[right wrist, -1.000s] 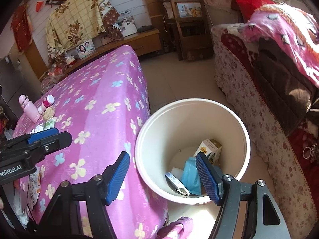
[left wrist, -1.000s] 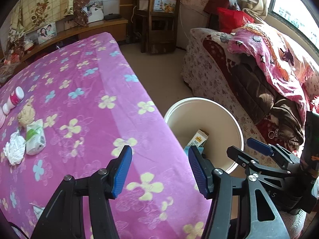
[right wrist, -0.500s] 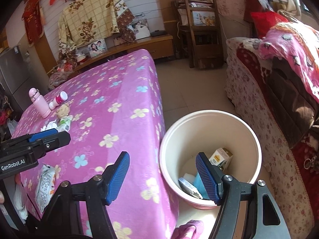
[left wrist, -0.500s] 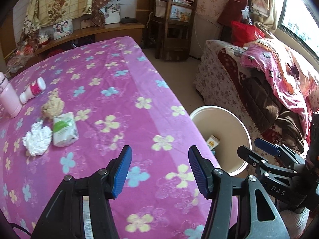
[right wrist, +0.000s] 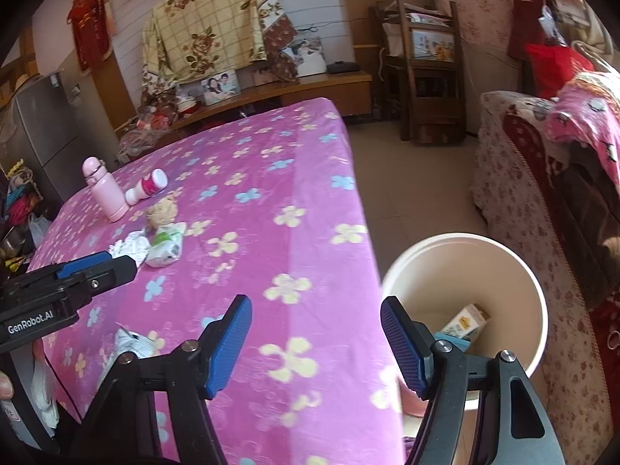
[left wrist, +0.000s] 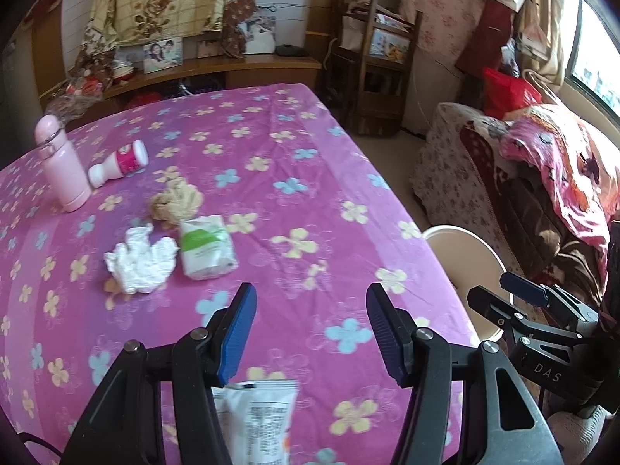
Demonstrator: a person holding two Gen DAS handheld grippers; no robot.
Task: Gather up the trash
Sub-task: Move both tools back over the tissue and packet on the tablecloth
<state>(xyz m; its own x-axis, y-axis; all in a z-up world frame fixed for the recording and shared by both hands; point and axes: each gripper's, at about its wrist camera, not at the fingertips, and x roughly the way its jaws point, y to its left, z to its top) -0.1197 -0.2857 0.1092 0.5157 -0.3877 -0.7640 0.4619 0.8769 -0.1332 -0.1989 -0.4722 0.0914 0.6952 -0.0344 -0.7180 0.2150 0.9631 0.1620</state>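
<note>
Left gripper [left wrist: 310, 329]: black frame with blue pads, jaws parted about halfway, nothing between them; it hangs over the near part of the table, tilted down.
Right gripper [right wrist: 316, 339]: same build, jaws parted a little wider, empty; it hangs over the table's right edge, beside the bucket.
Table [left wrist: 294, 178]: covered by a magenta cloth with yellow and blue flowers.
Crumpled white tissue [left wrist: 139, 261]: toward the table's left side, just beside the tissue pack.
Soft white tissue pack with green label [left wrist: 205, 246]: right of the crumpled tissue, touching or nearly so.
Crumpled tan paper wad [left wrist: 176, 203]: just behind the pack.
White printed snack wrapper [left wrist: 255, 418]: at the near edge, partly under the left gripper.
Small white bottle with pink label [left wrist: 120, 162]: lying on its side, far left.
Pink flask [left wrist: 62, 168]: upright beside it.
Cream round plastic bucket [right wrist: 515, 271]: on the floor off the right edge, holding a small carton [right wrist: 467, 319] and something blue.
</note>
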